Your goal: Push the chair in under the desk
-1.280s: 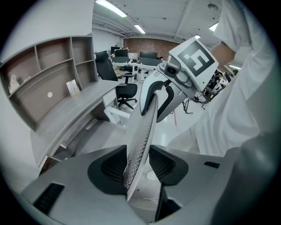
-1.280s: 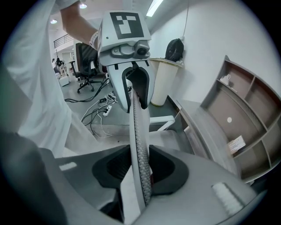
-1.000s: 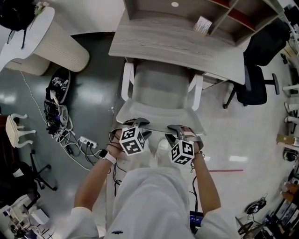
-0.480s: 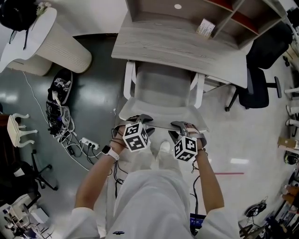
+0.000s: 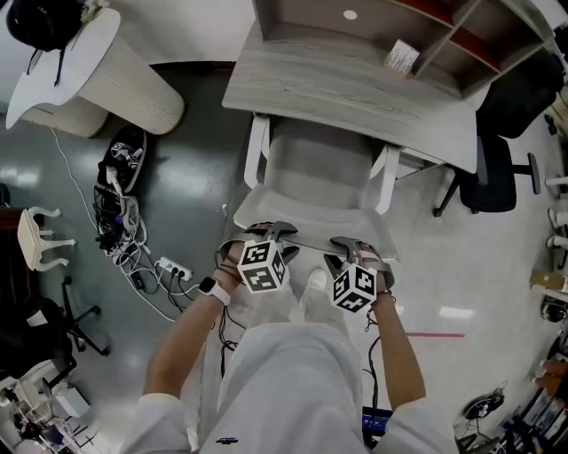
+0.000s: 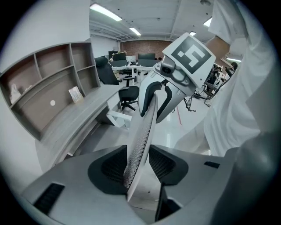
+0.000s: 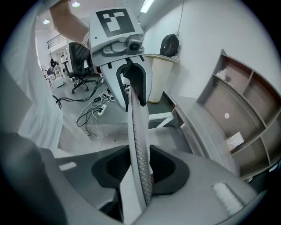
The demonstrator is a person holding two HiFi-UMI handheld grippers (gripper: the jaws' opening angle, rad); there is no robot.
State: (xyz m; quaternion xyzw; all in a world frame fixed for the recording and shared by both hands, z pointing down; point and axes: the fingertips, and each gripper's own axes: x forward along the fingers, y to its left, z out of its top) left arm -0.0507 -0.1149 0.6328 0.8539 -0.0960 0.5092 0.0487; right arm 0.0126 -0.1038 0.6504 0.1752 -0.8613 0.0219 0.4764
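Stretching across ahead of both grippers, the grey wood-grain desk carries a shelf unit along its far side. Directly beyond the grippers, the pale grey chair has the front of its seat and both white armrests tucked beneath the desk's near edge, while its backrest stands nearest the person. A white ribbed pedestal table stands well off to the left gripper's left. Off to the right gripper's right and further ahead sits a black office chair.

The left gripper straddles the top edge of the backrest, its jaws clamped on the mesh, one pad against each face. The right gripper sits just beside it along the same edge; its jaws have just been opening a little, with the backrest between them and the pads close against both sides.

Left of the left gripper, a power strip lies on the floor among tangled cables. A small card leans in the shelf unit.
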